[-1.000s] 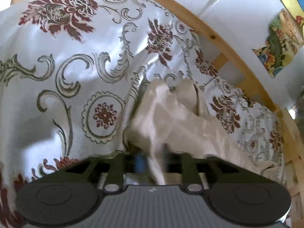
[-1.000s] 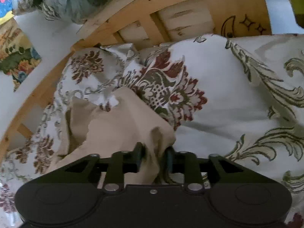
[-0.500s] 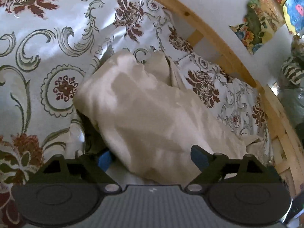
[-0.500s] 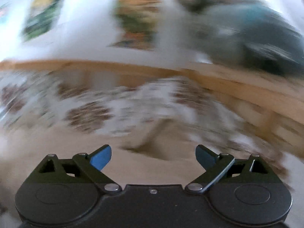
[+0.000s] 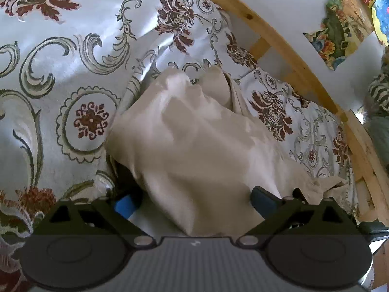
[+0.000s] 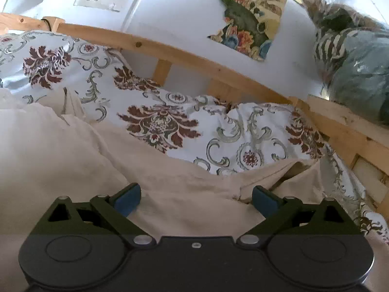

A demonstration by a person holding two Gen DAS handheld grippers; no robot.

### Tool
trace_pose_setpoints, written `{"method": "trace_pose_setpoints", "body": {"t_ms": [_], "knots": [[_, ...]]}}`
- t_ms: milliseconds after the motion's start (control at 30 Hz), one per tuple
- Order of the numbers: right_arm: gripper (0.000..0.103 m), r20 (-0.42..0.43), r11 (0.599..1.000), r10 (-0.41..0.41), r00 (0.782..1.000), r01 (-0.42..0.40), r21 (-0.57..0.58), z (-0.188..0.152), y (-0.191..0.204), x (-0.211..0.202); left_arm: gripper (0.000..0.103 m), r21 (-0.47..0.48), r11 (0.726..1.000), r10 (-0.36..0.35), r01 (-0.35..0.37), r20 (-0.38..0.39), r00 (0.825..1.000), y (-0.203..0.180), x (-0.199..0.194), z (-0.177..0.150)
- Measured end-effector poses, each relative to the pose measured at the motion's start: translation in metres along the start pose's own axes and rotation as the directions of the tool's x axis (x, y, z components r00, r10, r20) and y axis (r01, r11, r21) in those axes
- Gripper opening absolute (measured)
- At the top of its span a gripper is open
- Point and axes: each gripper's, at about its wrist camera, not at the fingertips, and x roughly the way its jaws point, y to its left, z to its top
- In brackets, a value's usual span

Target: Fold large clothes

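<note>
The bedspread [image 5: 73, 77], pale with green scrolls and dark red flowers, fills most of both views and carries everything else. On it lies the beige garment [image 5: 194, 141], a rumpled heap running from the centre of the left wrist view down to its bottom edge; in the right wrist view the same cloth [image 6: 73, 150] spreads across the left and lower middle of the frame. The wooden bed rail [image 5: 279, 39] curves along the upper right of the left view and crosses the right view [image 6: 170, 51] from left to right, with a white wall [image 6: 182, 12] behind it bearing colourful torn pictures [image 6: 250, 19]. A bundle of striped and dark fabric in clear plastic [image 6: 352, 56] sits on the ledge at the upper right

The left tongs [image 5: 194, 202] stand wide apart and are opening; the garment lies between the blue pads [image 5: 261, 198] but neither presses on it, and a fold hides part of the left pad. The right tongs [image 6: 194, 199] are likewise spread and opening, hovering over the flat cloth with its creased edge just beyond the right pad; nothing is gripped
</note>
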Motion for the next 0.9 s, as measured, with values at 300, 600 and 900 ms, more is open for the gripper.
{"method": "trace_pose_setpoints", "body": {"t_ms": [300, 600, 900], "knots": [[0.099, 0.003, 1.000, -0.005, 1.000, 0.005, -0.001, -0.002, 0.001, -0.002, 0.056, 0.048, 0.999, -0.003, 0.001, 0.057, 0.998, -0.022, -0.001, 0.000], [0.099, 0.002, 0.999, 0.017, 1.000, -0.017, 0.051, -0.001, -0.007, -0.005, 0.002, 0.173, 0.985, -0.013, -0.015, 0.160, 0.987, -0.063, -0.022, 0.006], [0.086, -0.007, 0.957, 0.153, 0.988, -0.147, 0.249, -0.003, -0.042, 0.002, 0.002, 0.719, 0.689, -0.256, 0.094, 0.120, 0.959, -0.191, -0.048, 0.002]]}}
